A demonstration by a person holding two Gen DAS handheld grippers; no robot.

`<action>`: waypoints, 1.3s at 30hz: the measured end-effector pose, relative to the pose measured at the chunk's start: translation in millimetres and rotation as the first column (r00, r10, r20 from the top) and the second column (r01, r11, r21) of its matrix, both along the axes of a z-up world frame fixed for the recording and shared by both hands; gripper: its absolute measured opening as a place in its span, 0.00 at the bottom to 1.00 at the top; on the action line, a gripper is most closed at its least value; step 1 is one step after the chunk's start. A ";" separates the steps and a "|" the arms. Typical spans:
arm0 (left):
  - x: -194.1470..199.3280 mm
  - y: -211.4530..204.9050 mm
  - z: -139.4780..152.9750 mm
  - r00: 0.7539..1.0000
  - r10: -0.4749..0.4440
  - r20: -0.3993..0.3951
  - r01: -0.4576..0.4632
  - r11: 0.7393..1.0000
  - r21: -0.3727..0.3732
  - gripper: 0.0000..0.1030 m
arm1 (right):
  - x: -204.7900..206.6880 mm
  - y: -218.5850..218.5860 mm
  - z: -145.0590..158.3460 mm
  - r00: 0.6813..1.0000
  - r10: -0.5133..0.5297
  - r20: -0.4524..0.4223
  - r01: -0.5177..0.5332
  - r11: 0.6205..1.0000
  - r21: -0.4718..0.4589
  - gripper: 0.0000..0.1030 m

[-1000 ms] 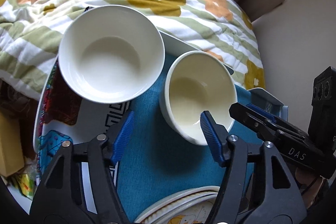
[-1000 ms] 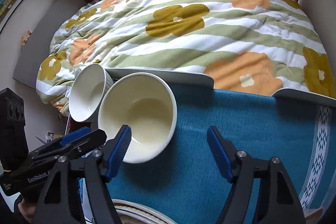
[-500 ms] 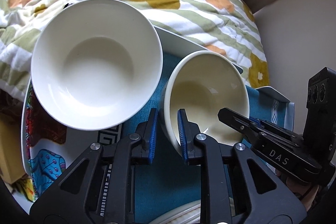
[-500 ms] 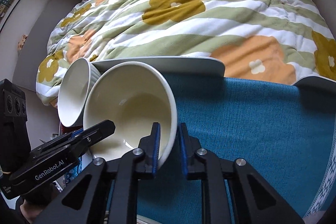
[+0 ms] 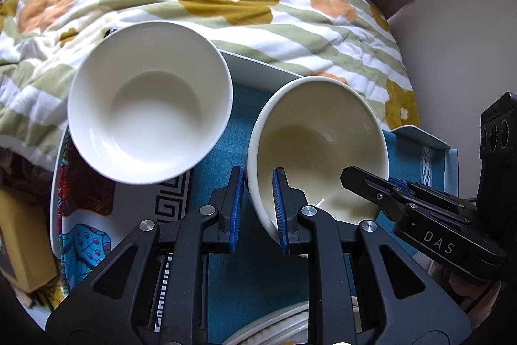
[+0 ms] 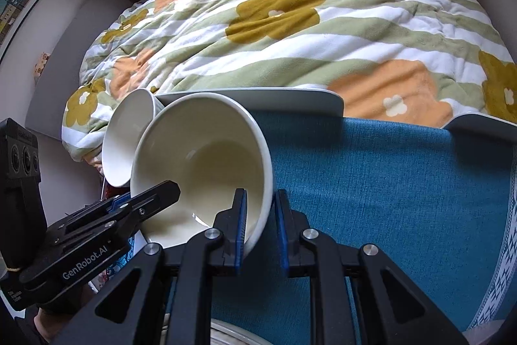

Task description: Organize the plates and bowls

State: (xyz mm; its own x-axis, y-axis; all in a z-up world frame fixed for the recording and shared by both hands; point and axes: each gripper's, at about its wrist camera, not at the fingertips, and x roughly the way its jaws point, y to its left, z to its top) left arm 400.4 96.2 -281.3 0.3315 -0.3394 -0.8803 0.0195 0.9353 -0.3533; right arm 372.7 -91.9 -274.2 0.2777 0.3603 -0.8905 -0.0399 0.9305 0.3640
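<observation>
Over blue cloth (image 6: 387, 183): cream bowl (image 6: 206, 164) tilted, mouth facing cameras; left gripper (image 5: 257, 209), right gripper (image 6: 260, 227) both clamping rim.

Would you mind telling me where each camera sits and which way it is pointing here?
Left wrist: on the left tongs, looking forward and down at the cream bowl they pinch by its rim, with the white bowl to its left; the right tongs enter from the right.
Right wrist: on the right tongs, facing the quilt, pinching the same cream bowl; the left tongs enter from the left.
Shared: both bowls, blue cloth, quilt.
</observation>
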 end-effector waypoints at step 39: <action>-228.7 -296.3 89.2 0.970 -0.238 0.055 0.236 0.971 0.043 0.15 | -259.1 -257.4 84.9 0.981 -0.148 0.126 0.150 0.989 -0.008 0.15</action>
State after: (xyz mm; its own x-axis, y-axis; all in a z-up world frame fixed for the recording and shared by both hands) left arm 171.8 -200.1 -192.1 0.2974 -0.3835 -0.8743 0.2619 0.9134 -0.3116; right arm 113.6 -349.3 -189.3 0.4365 0.2913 -0.8512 0.0552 0.9357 0.3485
